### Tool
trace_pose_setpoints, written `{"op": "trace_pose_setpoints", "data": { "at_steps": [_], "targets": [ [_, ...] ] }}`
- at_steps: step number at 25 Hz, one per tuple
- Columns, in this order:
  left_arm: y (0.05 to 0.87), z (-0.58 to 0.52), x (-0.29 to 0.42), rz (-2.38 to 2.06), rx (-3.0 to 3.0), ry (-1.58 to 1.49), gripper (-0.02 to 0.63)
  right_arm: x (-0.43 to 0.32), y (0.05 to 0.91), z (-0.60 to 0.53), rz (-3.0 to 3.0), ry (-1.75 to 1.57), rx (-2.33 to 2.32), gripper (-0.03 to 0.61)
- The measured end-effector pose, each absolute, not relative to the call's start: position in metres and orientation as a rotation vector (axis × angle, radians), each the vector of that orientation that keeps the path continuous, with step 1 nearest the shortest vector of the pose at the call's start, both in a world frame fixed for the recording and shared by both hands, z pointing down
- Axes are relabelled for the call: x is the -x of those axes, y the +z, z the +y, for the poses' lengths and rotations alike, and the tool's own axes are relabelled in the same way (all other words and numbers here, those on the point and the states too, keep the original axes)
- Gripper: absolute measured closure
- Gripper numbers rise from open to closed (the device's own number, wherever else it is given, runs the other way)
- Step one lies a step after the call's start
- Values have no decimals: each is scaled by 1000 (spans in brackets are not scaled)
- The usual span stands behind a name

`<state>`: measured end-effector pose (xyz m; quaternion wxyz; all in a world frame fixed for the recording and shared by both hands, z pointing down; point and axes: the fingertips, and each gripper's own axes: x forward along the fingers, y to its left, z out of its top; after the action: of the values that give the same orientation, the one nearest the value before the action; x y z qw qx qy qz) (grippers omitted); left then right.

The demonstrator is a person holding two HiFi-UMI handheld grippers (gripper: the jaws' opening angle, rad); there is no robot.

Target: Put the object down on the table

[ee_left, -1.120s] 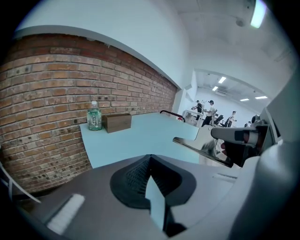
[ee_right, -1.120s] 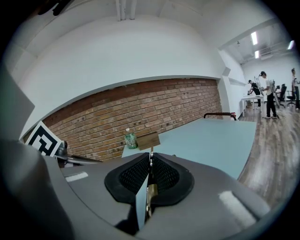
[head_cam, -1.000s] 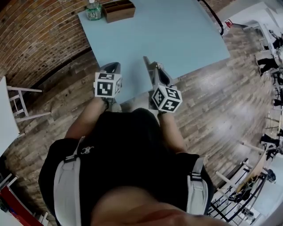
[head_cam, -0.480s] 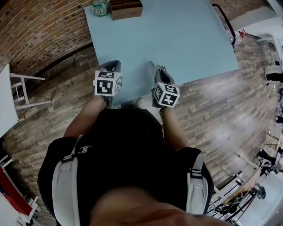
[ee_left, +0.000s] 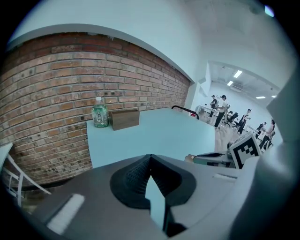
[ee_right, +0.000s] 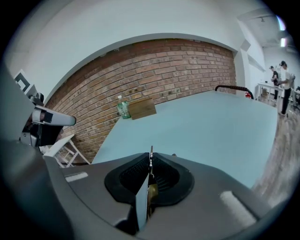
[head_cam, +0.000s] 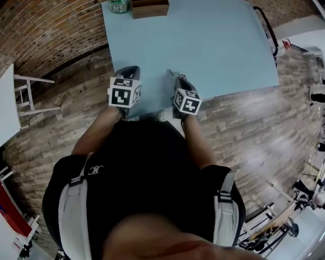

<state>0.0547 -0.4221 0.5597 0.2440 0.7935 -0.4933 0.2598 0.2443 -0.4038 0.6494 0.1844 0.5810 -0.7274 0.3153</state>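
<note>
My right gripper (ee_right: 151, 157) is shut on a thin flat object (ee_right: 151, 152) that I see edge-on, with a brassy part deeper between the pads. In the head view the right gripper (head_cam: 175, 77) hangs over the near edge of the light blue table (head_cam: 213, 45), pointing down at it. The left gripper (head_cam: 129, 69) is beside it, to the left, over the same edge. Its jaws (ee_left: 149, 159) meet at the tips with nothing between them. What the object is I cannot tell.
A green-capped bottle (head_cam: 118, 6) and a brown wooden box (head_cam: 150, 7) stand at the table's far left corner by the brick wall. A white chair (head_cam: 30, 94) is on the floor at left, and a black chair back (head_cam: 266, 25) at the table's right side.
The right gripper has sunk toward the table's near edge, still shut on the thin object. The left gripper has hardly moved. The head view has shifted a little.
</note>
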Motion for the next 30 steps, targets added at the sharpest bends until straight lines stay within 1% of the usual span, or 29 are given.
{"op": "trace_pose_setpoints", "data": {
  "at_steps": [5, 10, 17, 21, 26, 28, 30],
  "targets": [
    [562, -420, -51, -1363, -2144, 709, 614, -239, 668, -398, -2032, 970, -1584, 538],
    [564, -419, -44, -1376, -2125, 711, 614, -234, 687, -394, -1977, 991, -1523, 540],
    [569, -415, -40, -1375, -2109, 722, 614, -236, 693, -398, -1962, 1000, -1520, 534],
    [569, -413, -40, -1369, -2113, 726, 614, -244, 697, -401, -1914, 978, -1534, 511],
    [570, -410, -46, -1356, -2124, 730, 614, -252, 702, -404, -1854, 816, -1535, 468],
    [571, -410, -47, -1353, -2127, 732, 614, -253, 702, -405, -1832, 767, -1537, 467],
    [571, -410, -46, -1353, -2128, 733, 614, -251, 700, -408, -1834, 745, -1553, 451]
  ]
}}
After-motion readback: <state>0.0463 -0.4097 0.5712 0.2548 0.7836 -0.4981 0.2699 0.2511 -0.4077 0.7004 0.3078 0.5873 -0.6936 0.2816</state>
